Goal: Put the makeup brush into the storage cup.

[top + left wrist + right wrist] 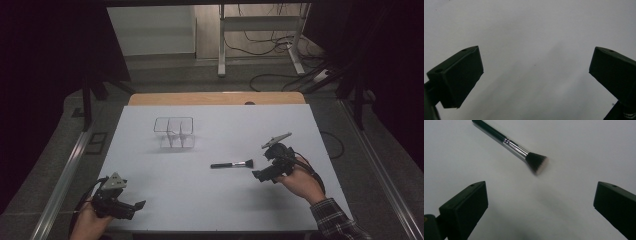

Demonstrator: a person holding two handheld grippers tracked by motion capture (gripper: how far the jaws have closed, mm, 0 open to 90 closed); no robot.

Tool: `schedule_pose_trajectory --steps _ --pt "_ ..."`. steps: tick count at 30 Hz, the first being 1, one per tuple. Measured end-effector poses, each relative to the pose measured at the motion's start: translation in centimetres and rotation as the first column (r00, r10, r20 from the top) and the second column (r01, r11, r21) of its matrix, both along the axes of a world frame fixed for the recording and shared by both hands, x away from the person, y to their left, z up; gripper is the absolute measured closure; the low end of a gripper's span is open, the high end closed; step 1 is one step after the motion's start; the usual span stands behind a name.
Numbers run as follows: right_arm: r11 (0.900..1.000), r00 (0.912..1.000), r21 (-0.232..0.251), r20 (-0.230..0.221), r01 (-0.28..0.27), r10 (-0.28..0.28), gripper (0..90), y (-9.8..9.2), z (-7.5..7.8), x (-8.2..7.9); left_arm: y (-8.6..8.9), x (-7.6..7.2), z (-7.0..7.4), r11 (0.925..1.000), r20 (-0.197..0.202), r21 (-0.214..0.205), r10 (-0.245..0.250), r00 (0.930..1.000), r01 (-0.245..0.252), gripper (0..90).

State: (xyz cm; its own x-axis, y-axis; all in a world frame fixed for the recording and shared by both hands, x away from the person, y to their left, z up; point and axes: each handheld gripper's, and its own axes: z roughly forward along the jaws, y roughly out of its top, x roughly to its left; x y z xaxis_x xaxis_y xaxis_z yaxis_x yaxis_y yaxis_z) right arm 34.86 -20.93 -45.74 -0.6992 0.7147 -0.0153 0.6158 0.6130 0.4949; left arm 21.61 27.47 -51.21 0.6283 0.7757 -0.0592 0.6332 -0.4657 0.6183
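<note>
The brush (232,164) lies flat on the white table (200,200), a little right of centre, handle toward 9 o'clock and bristles toward 3 o'clock. Nothing grips it, so I judge the work has barely begun: the pick-up is still to come, and probably a move to the clear organizer (173,132), which stands empty up-table at about 11 o'clock from the brush.

The right tongs (261,175) sit just beside the bristle end, at about 4 o'clock from it, jaws spread wide and not touching it. In the right gripper view the brush (509,145) lies ahead of the open jaws, slanting from 11 o'clock down to its bristles. The hand holds the tool low, pointed toward 9 o'clock, wrist in a plaid sleeve (335,222).

The left tongs (136,205) rest near the table's near-left corner, well apart from the brush, jaws open on nothing.
</note>
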Motion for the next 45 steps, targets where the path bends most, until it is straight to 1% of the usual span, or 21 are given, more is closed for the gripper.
schedule_pose_trajectory --steps 3,9,13,15,18,23,25,28,32,37,45 --pt "1.0 1.0 0.003 -0.005 -0.002 0.002 0.0 0.2 -0.1 0.3 0.0 0.0 0.0 1.0 0.001 -0.001 0.001 1.0 -0.001 0.0" --pt "0.9998 0.9998 -0.007 -0.01 -0.016 0.016 0.0 0.8 -0.2 0.6 0.0 0.0 0.0 1.0 0.001 -0.001 0.0 1.0 0.0 0.0" --pt "0.9998 0.9996 0.004 -0.018 -0.022 0.022 0.0 1.4 -0.3 0.9 0.0 0.0 0.0 1.0 0.0 0.0 -0.001 1.0 0.001 0.0" --pt "0.9997 0.9993 0.007 -0.029 -0.022 0.022 0.0 1.8 -0.4 1.1 0.0 0.0 0.0 1.0 0.0 0.002 -0.002 1.0 0.002 0.0" --pt "0.9996 0.9992 0.005 -0.032 -0.026 0.026 0.0 2.0 -0.6 1.3 0.0 0.0 0.0 1.0 0.002 0.003 -0.002 1.0 0.002 0.0" --pt "0.9991 0.9985 0.006 -0.035 -0.041 0.041 0.0 2.4 -0.8 1.6 0.0 0.0 0.0 1.0 0.001 0.004 -0.003 1.0 0.003 0.0" --pt "0.9981 0.9976 0.006 -0.032 -0.061 0.061 0.0 2.8 -0.9 1.7 0.0 0.0 0.0 1.0 0.0 0.007 -0.005 1.0 0.005 0.0" --pt "0.9977 0.9972 0.004 -0.031 -0.068 0.068 0.0 3.0 -1.0 1.8 0.0 -0.1 0.0 0.9999 0.0 0.008 -0.007 1.0 0.007 0.0" --pt "0.9972 0.9968 -0.01 -0.033 -0.074 0.073 0.0 3.4 -1.1 2.0 -0.1 -0.1 0.0 0.9999 0.0 0.01 -0.009 1.0 0.009 0.0" --pt "0.9967 0.9962 -0.015 -0.039 -0.079 0.079 0.0 4.0 -1.2 2.4 -0.1 -0.1 0.0 0.9999 0.0 0.012 -0.011 0.9999 0.011 0.0" --pt "0.9941 0.9945 -0.046 -0.04 -0.099 0.097 0.0 5.0 -1.5 3.0 -0.2 -0.1 -0.1 0.9997 -0.001 0.017 -0.017 0.9998 0.017 0.0"
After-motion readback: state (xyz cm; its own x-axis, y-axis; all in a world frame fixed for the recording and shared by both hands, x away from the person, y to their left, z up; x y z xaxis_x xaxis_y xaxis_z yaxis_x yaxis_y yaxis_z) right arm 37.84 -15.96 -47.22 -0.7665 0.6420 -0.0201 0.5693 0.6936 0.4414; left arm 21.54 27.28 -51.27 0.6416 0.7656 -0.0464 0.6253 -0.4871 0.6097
